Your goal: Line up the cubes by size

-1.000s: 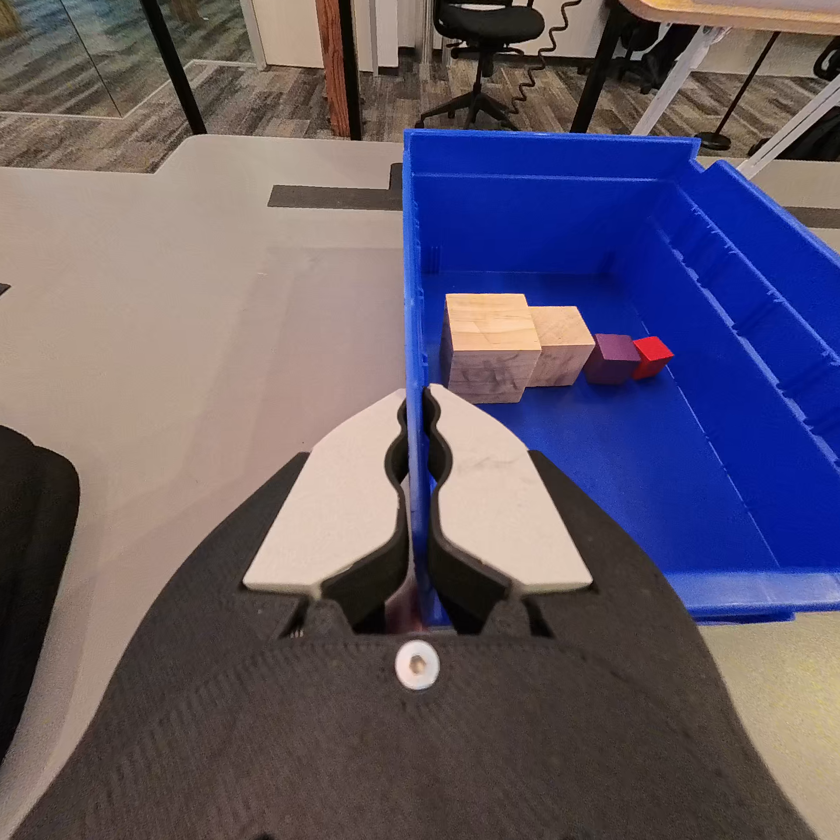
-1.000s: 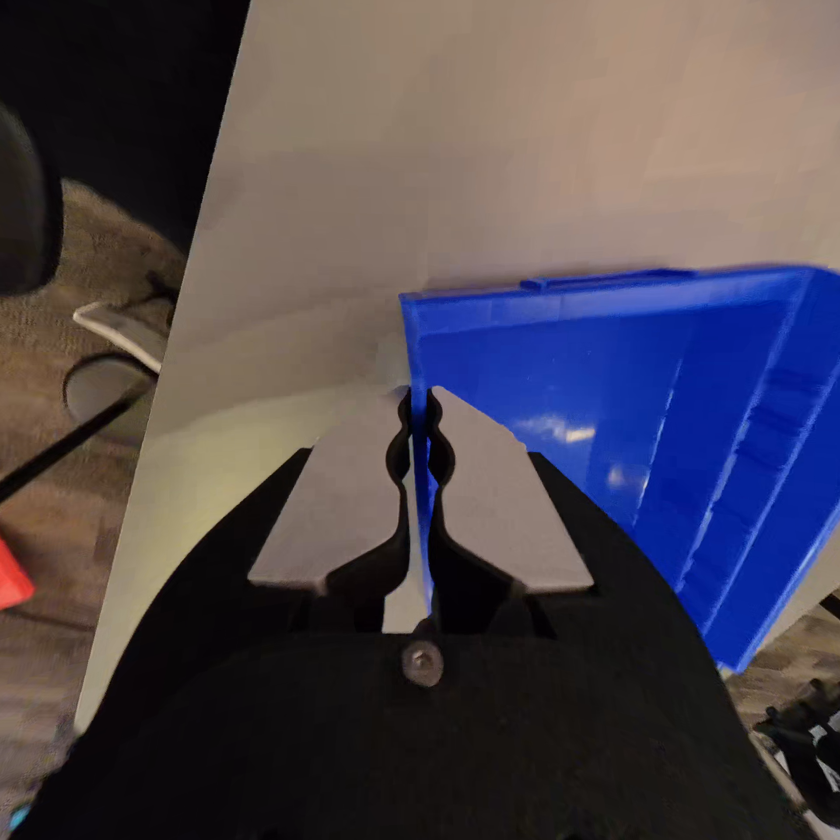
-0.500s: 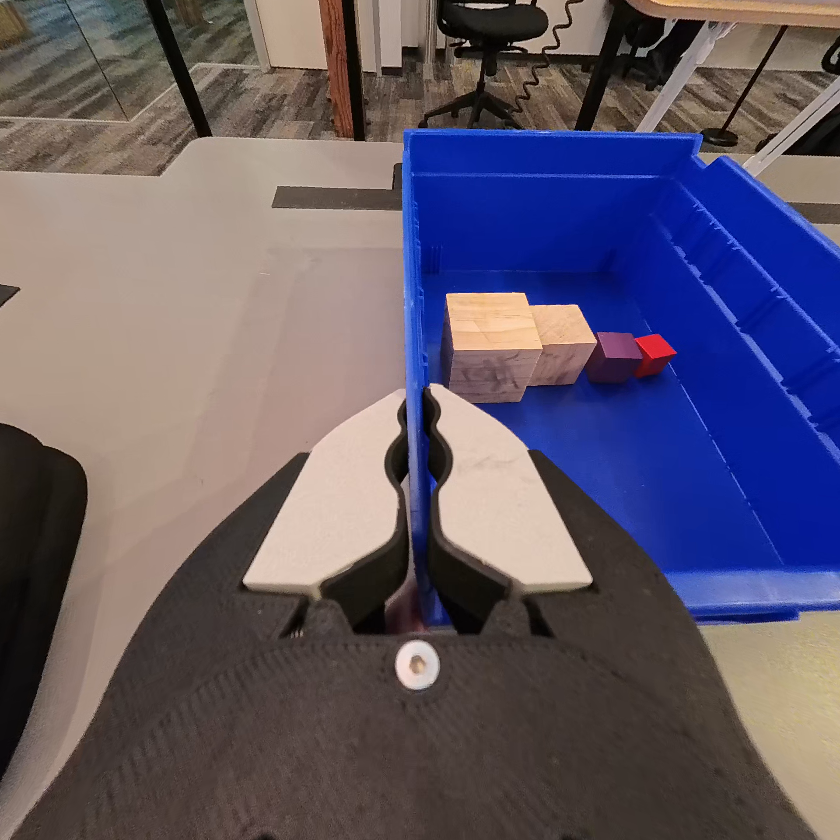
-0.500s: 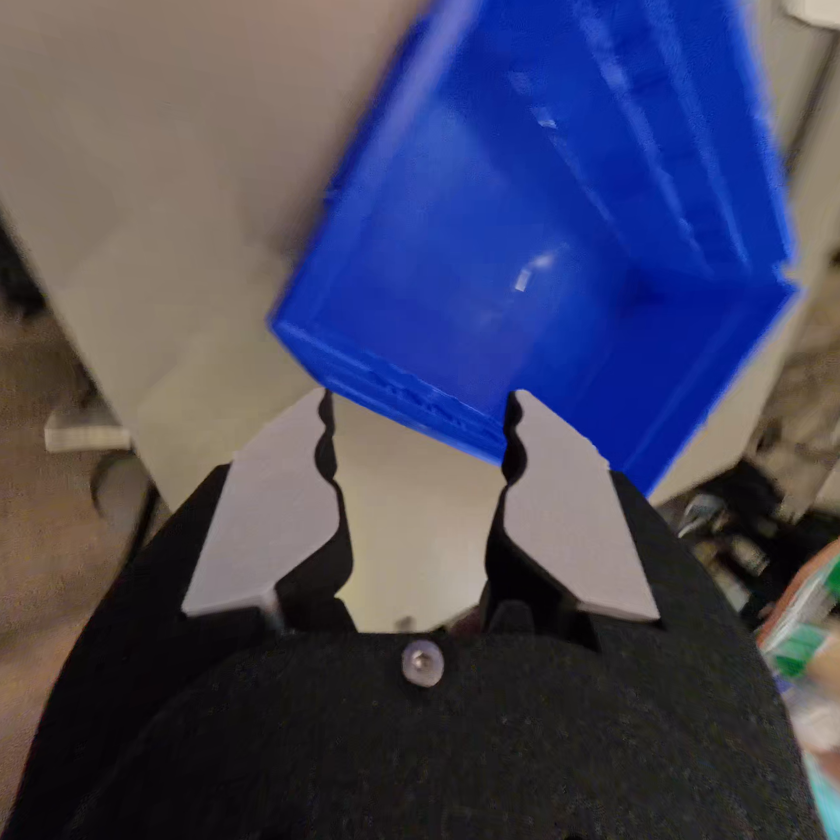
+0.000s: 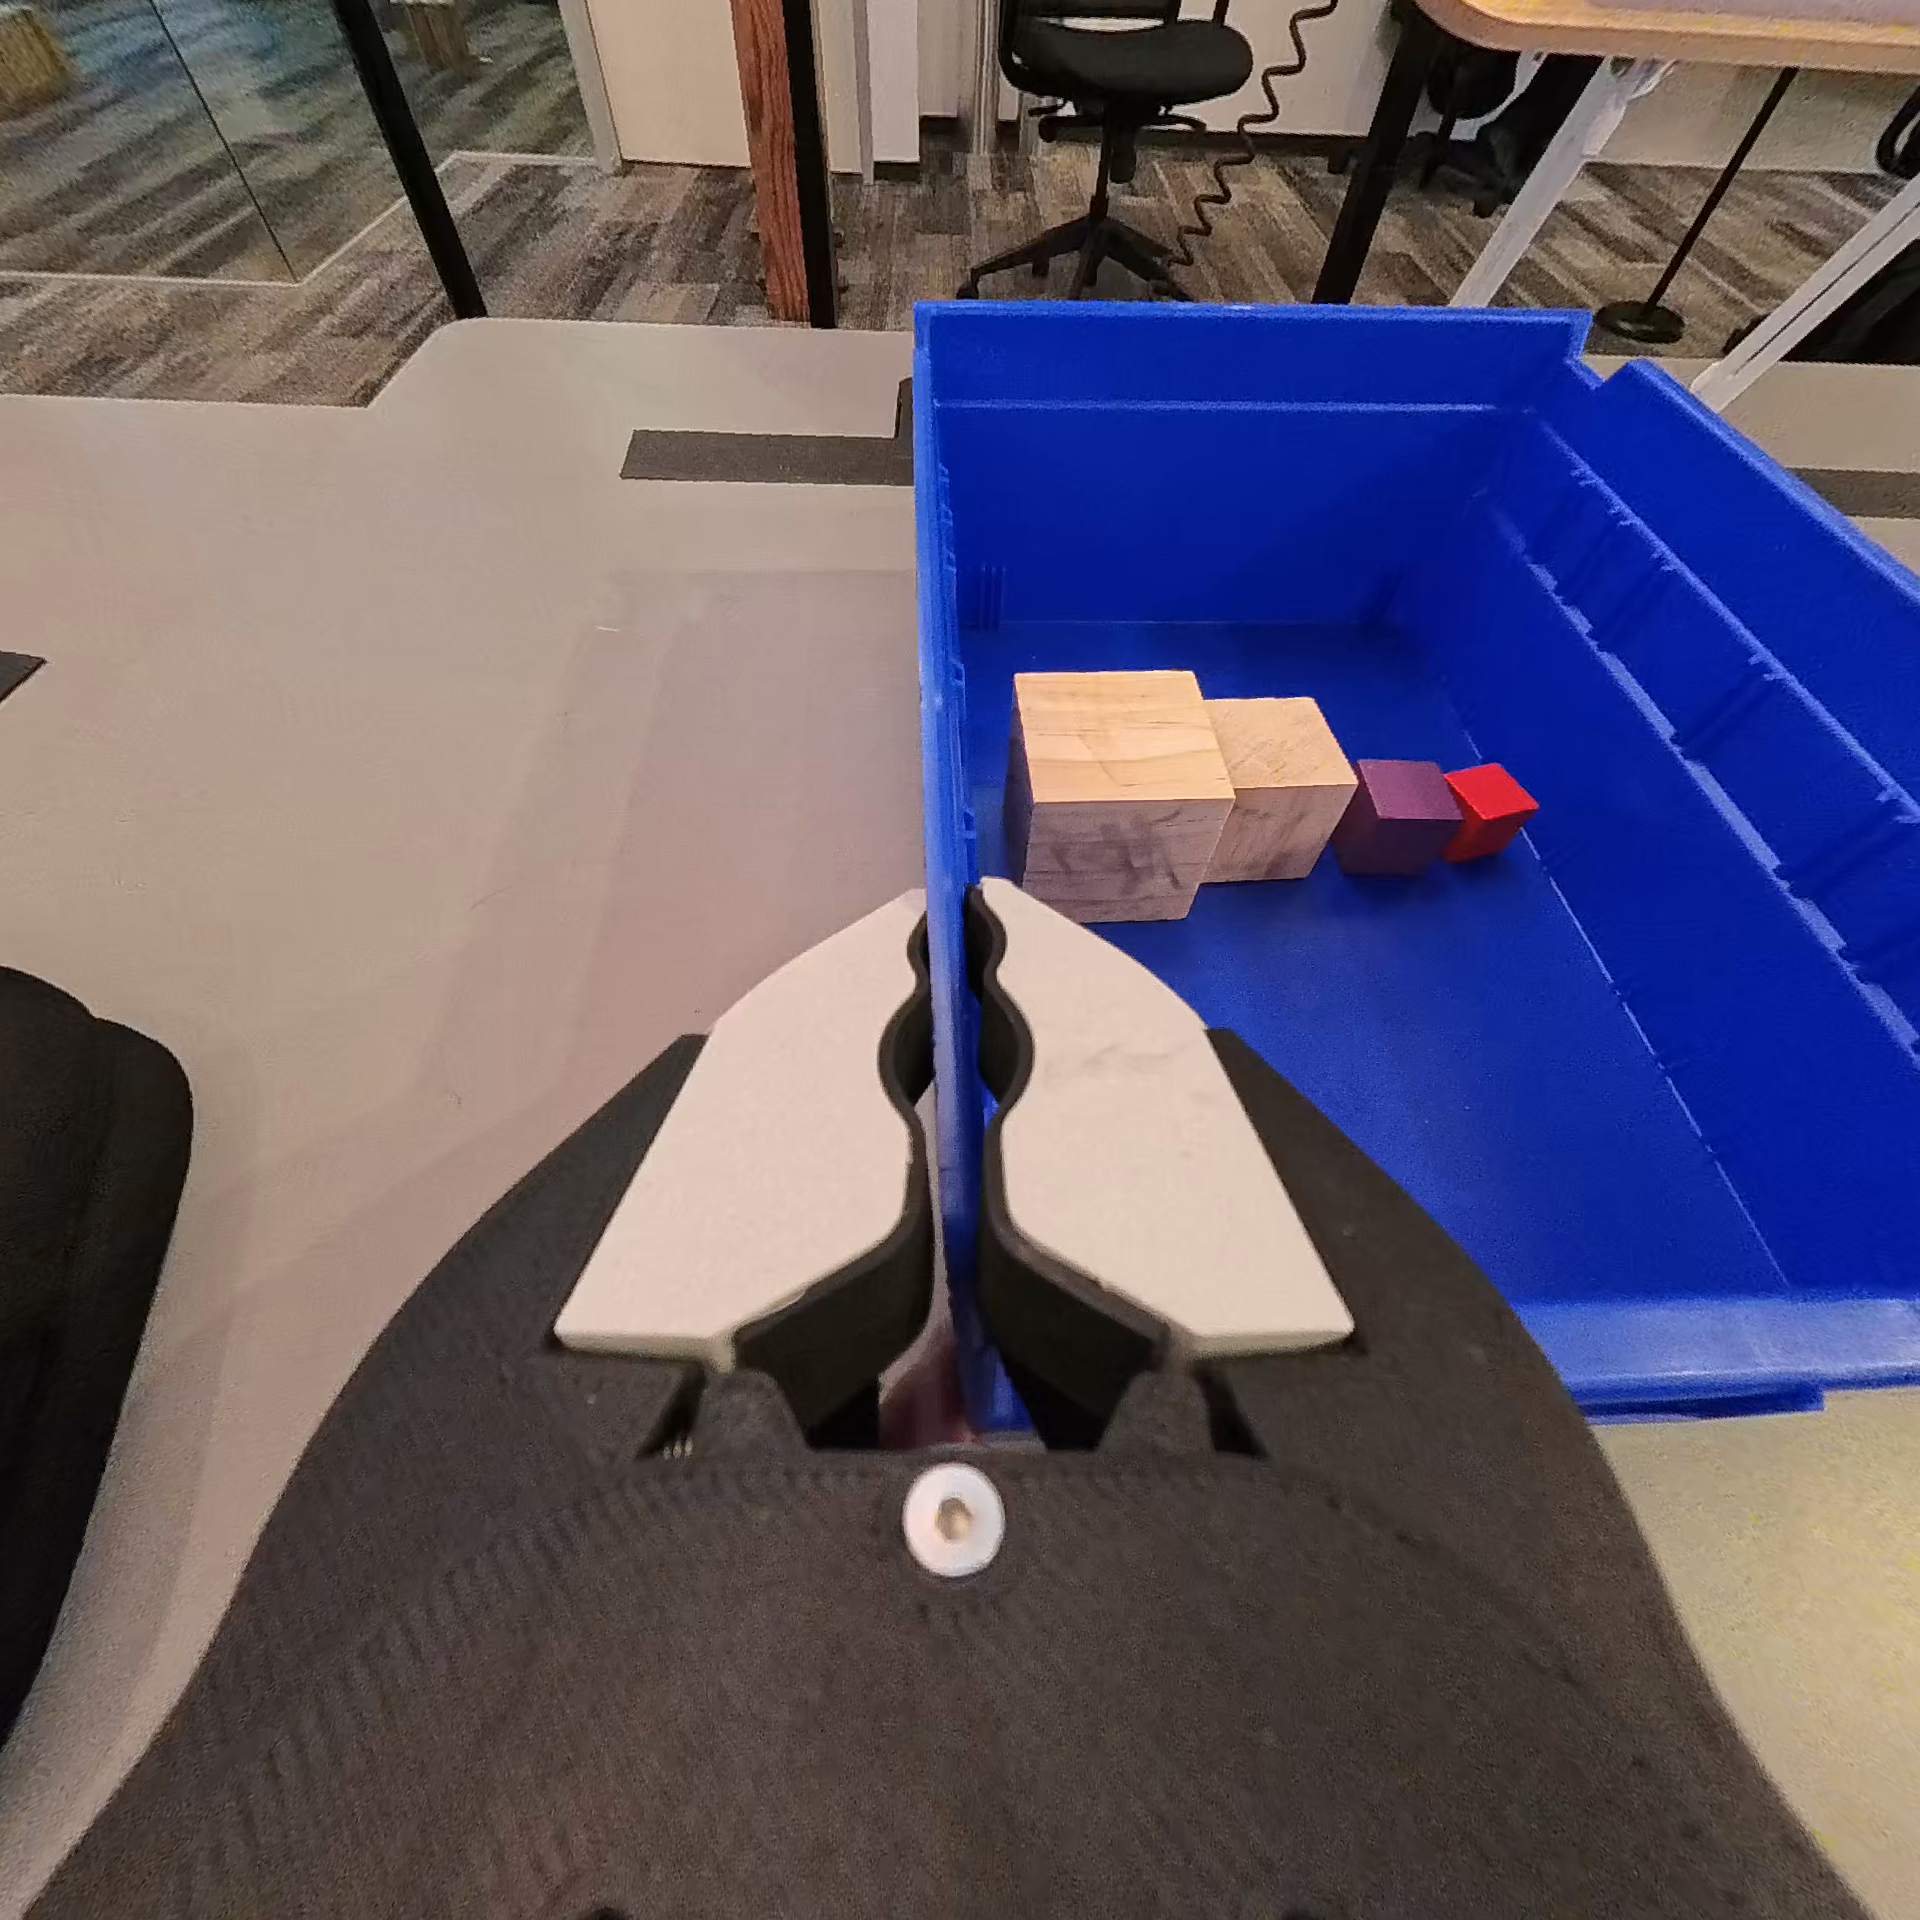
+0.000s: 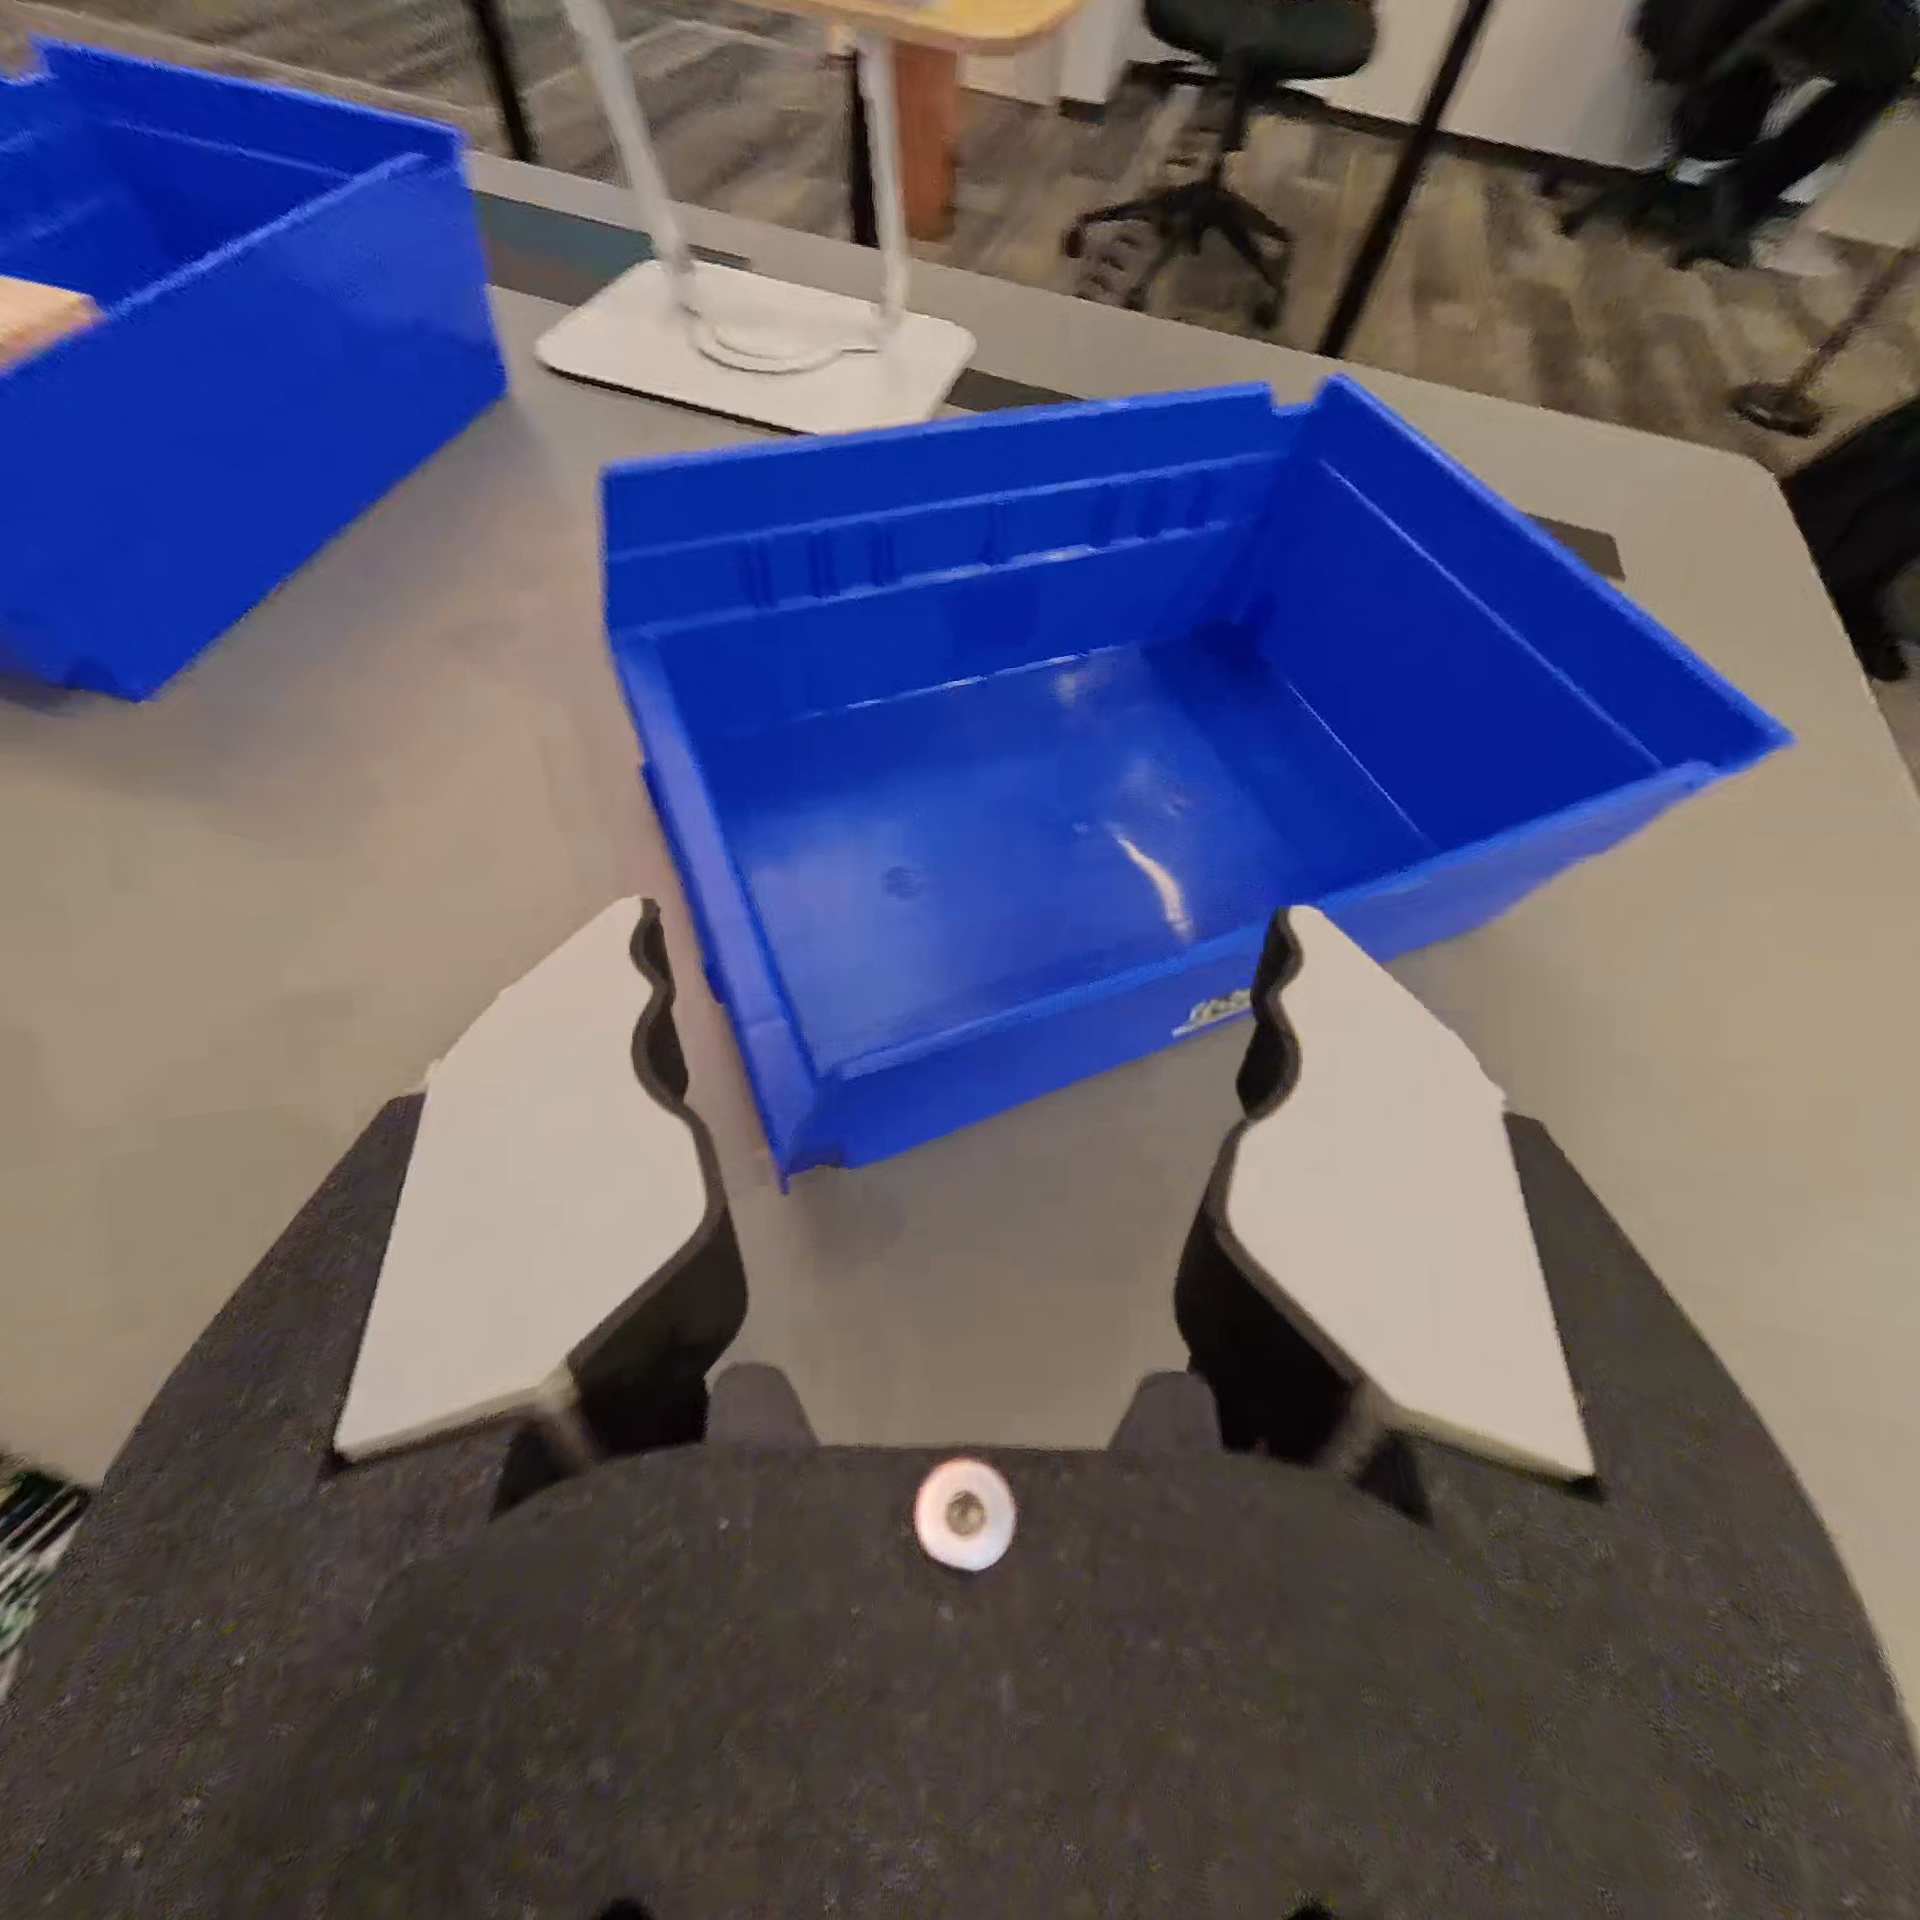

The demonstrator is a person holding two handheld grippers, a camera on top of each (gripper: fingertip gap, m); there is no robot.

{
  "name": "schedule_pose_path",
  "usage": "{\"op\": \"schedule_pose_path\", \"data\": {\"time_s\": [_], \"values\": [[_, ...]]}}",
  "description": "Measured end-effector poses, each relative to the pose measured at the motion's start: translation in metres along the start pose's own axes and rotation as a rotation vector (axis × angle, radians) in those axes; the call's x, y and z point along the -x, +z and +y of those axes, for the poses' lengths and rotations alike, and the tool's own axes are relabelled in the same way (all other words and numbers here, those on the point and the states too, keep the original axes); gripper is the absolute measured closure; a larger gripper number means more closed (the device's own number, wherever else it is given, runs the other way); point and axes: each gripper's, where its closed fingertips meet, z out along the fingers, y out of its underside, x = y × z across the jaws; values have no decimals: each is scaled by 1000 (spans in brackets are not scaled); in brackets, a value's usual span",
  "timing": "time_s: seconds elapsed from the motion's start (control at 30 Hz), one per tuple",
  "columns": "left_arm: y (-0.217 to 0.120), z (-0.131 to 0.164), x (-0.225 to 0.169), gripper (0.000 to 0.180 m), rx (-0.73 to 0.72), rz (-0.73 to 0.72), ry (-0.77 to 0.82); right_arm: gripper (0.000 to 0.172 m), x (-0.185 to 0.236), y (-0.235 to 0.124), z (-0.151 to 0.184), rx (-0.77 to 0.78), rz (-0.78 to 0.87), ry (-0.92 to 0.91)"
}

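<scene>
The 4 cubes already stand in a row inside the blue bin (image 5: 1299, 499), running toward 3 o'clock from the big wooden cube (image 5: 1117, 795) through the smaller wooden cube (image 5: 1276, 788) and the purple cube (image 5: 1397, 816) to the red cube (image 5: 1488, 810), each touching the next. The left hand-held gripper (image 5: 948, 914) is clamped on that bin's left wall, so it should let go gently, without dragging the bin and jolting the row. The right hand-held gripper (image 6: 961, 935) is wide open, holding nothing, over the counter (image 6: 312, 883) at 6 o'clock of an empty bin (image 6: 1039, 499).
</scene>
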Motion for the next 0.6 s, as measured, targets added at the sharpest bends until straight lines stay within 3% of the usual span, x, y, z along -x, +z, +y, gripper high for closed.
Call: {"op": "schedule_pose_path", "data": {"time_s": [0.23, 0.37, 0.43, 0.53, 0.6], "values": [[1, -1, -1, 178, -7, 7, 2, 84, -14, 13, 41, 105, 62, -4], [1, -1, -1, 178, -9, 9, 2, 108, -32, 7, 47, 147, 74, -55], [2, -1, 0, 178, -11, 4, 7, 129, -48, 4, 51, 174, 87, -113], [2, -1, 2, 178, -11, -4, 15, 139, -85, 1, 57, 190, 192, -191], [3, -1, 4, 178, -9, -7, 12, 133, -94, 6, 68, 221, 162, -139]]}}
